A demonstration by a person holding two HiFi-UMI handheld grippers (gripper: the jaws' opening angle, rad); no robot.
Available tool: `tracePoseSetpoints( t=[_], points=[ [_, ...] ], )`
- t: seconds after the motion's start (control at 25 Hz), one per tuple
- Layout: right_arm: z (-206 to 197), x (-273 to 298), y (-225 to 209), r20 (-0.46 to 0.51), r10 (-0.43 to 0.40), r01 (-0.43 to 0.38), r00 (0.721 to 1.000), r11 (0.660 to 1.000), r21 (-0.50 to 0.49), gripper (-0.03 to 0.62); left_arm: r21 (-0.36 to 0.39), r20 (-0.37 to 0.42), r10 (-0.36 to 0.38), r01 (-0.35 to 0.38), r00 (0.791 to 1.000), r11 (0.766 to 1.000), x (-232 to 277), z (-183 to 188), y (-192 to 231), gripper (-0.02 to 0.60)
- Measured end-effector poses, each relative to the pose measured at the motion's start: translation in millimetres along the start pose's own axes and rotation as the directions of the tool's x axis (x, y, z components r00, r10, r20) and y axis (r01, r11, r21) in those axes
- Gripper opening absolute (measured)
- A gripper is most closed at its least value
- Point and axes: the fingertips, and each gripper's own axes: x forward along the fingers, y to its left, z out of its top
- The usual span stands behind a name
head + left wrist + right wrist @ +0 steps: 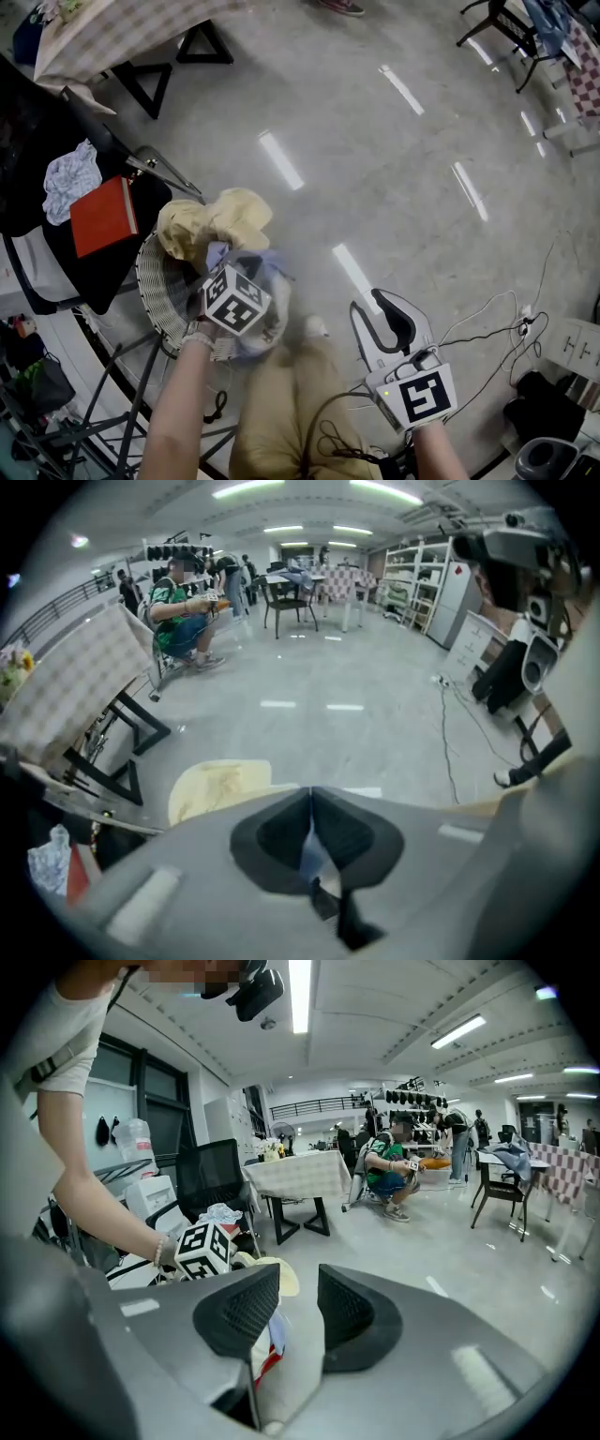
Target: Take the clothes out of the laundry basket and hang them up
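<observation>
Reaching into the wicker laundry basket (155, 281), the left gripper (310, 822) is pinched tight on a pale blue garment (269, 270); a yellow garment (216, 220) drapes over the basket's rim; the right gripper (300, 1312) hovers half-open, empty; no clothes appear hung, so the task looks barely begun.

Shiny grey floor (403, 141) w/ checked table (122, 28), ceiling striplights (300, 993)

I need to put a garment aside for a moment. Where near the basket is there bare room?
Free: the grey floor beyond the laundry basket, bordered by the cloth-covered table at the far left and the cables at the right. Crowded: the black chair holds a red book and white cloth; the basket is full of clothes.
</observation>
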Motion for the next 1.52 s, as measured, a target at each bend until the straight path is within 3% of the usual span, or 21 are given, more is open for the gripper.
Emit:
tracePoseSetpoints(
  t=[0.48, 0.88, 1.2, 1.52],
  points=[
    [40.7, -6.9, 47.9, -0.01, 0.069, -0.069, 0.998, 0.995, -0.067, 0.115, -0.083, 0.162, 0.085, -0.072, 0.983, 0.994, -133.4, 20.8, 16.4, -0.002],
    [70.9, -22.6, 93.2, -0.018, 0.128, -0.129, 0.992, 0.984, -0.123, 0.115, -0.192, 0.283, 0.226, -0.176, 0.932, 0.965, -258.2, 16.9, 25.7, -0.002],
    [98.2, -33.9, 132.4, -0.01, 0.188, -0.187, 0.982, 0.967, -0.171, 0.115, -0.2, 0.36, 0.377, -0.324, 0.853, 0.925, -375.1, 26.7, 42.3, -0.001],
    [138.6, -44.6, 171.8, 0.022, 0.278, -0.264, 0.96, 0.932, -0.25, 0.126, -0.182, 0.424, 0.507, -0.478, 0.751, 0.86, -492.9, 50.4, 58.4, 0.0]
  ],
)
